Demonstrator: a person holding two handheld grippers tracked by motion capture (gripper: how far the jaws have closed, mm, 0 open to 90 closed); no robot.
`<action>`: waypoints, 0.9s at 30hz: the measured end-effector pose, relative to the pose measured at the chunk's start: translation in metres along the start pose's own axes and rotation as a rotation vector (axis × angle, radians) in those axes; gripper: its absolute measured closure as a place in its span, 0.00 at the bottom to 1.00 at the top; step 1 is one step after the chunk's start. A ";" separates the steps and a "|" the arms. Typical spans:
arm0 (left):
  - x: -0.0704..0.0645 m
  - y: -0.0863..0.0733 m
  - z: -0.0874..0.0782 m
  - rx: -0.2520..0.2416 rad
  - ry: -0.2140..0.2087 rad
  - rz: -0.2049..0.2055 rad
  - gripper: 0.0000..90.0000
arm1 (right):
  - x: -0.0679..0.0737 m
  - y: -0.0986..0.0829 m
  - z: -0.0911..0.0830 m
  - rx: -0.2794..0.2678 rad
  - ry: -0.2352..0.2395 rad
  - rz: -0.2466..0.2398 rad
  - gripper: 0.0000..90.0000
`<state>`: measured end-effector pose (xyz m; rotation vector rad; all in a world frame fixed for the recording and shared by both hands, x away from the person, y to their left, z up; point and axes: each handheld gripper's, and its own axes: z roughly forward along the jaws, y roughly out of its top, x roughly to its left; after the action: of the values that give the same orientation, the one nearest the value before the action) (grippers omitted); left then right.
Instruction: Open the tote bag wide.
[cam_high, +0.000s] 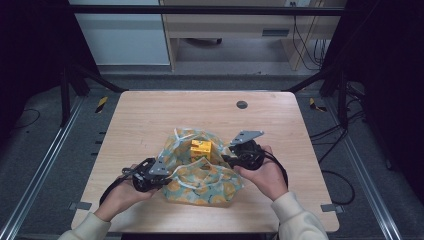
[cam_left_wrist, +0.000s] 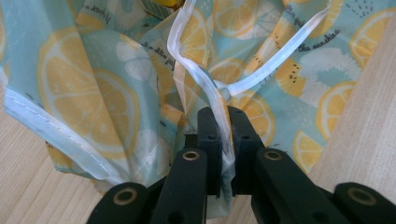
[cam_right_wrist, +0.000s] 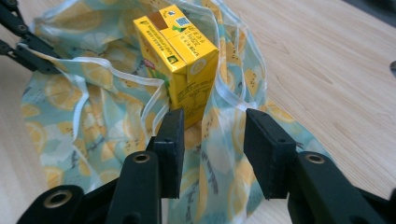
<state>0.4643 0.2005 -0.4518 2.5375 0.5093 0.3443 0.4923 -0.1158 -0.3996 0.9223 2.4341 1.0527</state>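
Note:
A lemon-print drawstring bag (cam_high: 205, 180) lies on the wooden table (cam_high: 150, 115), near its front. A yellow juice carton (cam_high: 200, 149) stands upright in the bag's open mouth. My left gripper (cam_high: 161, 176) is at the bag's left side, shut on the bag's white drawstring (cam_left_wrist: 219, 100) and a fold of its edge. My right gripper (cam_high: 226, 156) is at the bag's right side. In the right gripper view, that gripper (cam_right_wrist: 212, 140) stands open with the bag's rim (cam_right_wrist: 219, 98) between its jaws, just short of the carton (cam_right_wrist: 180, 56).
A small dark round grommet (cam_high: 242, 104) is set into the table near its far edge. Dark frame posts and cables flank the table. Bare wood surrounds the bag on the far side.

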 end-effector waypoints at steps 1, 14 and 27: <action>0.000 0.000 0.001 0.004 0.003 0.003 0.95 | -0.001 0.001 0.006 0.009 -0.002 0.002 0.63; 0.007 0.001 0.003 -0.014 0.020 -0.006 0.95 | -0.019 0.014 0.042 0.110 -0.031 0.027 1.00; 0.005 0.009 0.014 -0.017 0.014 -0.012 0.95 | -0.082 0.023 0.057 0.090 -0.096 0.139 1.00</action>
<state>0.4758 0.1893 -0.4574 2.5160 0.5244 0.3607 0.5919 -0.1299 -0.4171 1.1592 2.3833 0.9276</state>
